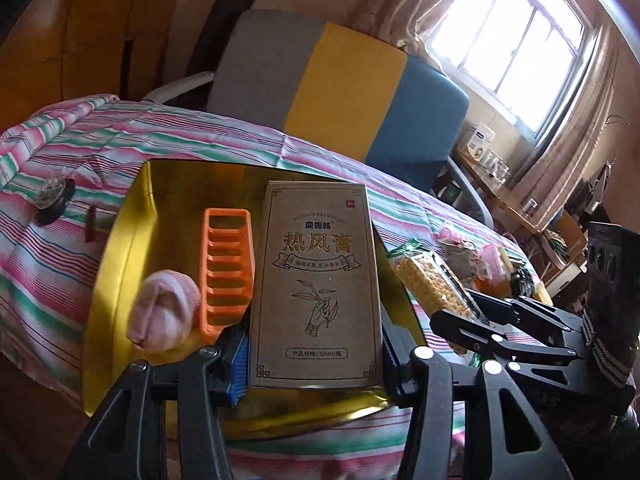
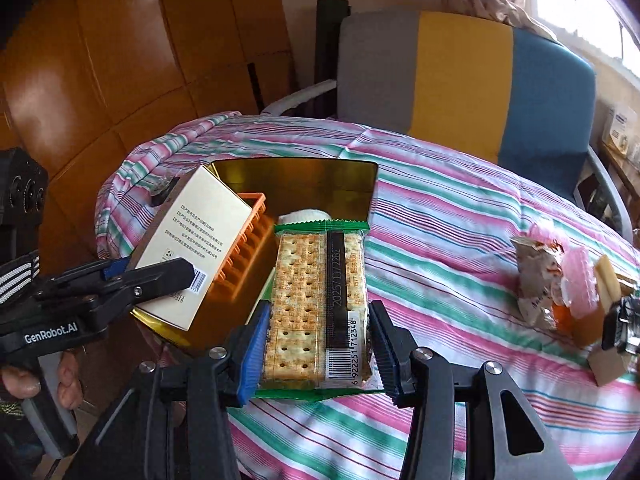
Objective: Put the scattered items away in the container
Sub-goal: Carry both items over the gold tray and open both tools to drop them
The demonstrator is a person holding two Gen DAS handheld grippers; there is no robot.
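My left gripper is shut on a brown cardboard box printed with Chinese text and holds it upright over the gold container. Inside the container lie an orange plastic rack and a rolled pink sock. My right gripper is shut on a clear pack of crackers at the container's near right edge. The right wrist view shows the left gripper with the box above the rack. The left wrist view shows the right gripper with the crackers.
A striped pink, green and white cloth covers the table. A heap of wrappers and small packets lies at the right. A black round item and a red stick lie left of the container. A grey, yellow and blue chair stands behind.
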